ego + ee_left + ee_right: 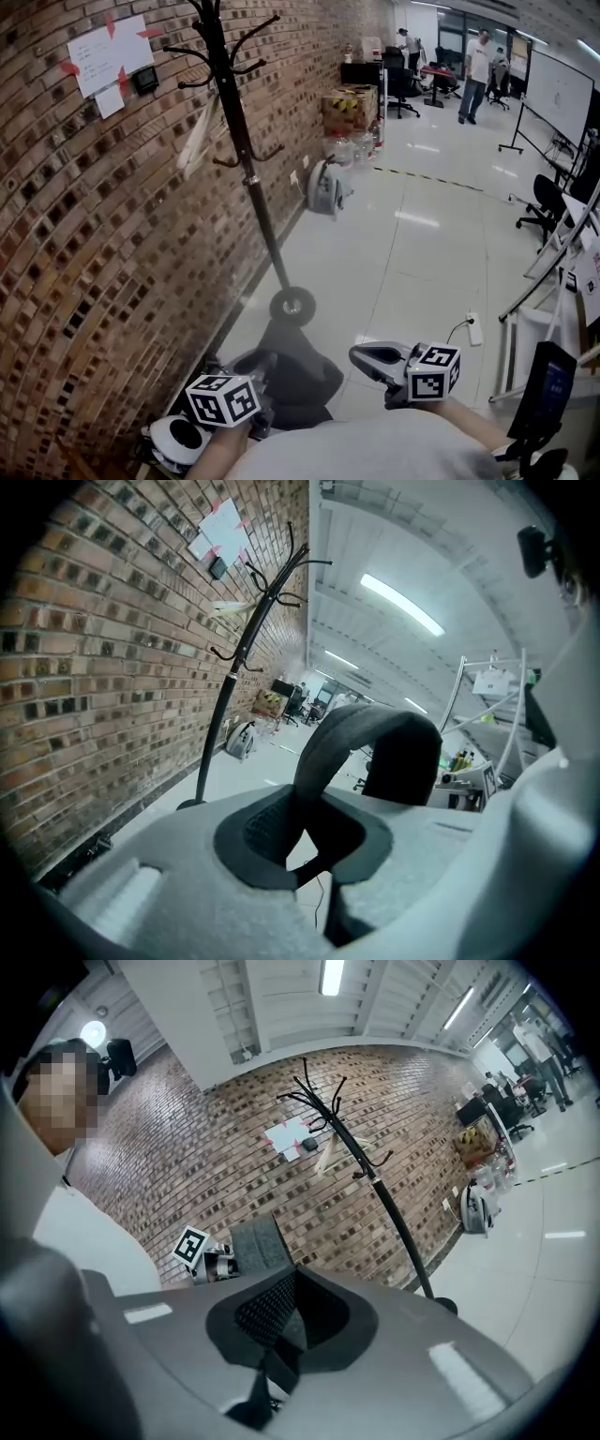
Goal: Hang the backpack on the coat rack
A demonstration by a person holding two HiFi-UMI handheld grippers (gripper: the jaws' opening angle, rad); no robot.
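Observation:
The black coat rack point(246, 155) stands by the brick wall, its round base point(292, 305) on the floor. The dark grey backpack point(295, 375) hangs low in front of me, between both grippers. My left gripper point(262, 373) is shut on the backpack's dark strap point(370, 738), which loops up out of the jaws. My right gripper point(373, 360) points left at the backpack; a dark strap point(270, 1365) runs through its closed jaws. In the right gripper view a grey strap point(256, 1244) rises behind the jaws. The rack point(234, 672) is ahead on the left in the left gripper view, and further right point(375, 1185) in the right gripper view.
A light grey backpack point(325, 187) leans on the wall beyond the rack, with cardboard boxes point(349, 107) behind it. A power strip point(473, 328) lies on the floor at right. A metal stand point(548, 258) and an office chair point(544, 202) are on the right. People stand far off.

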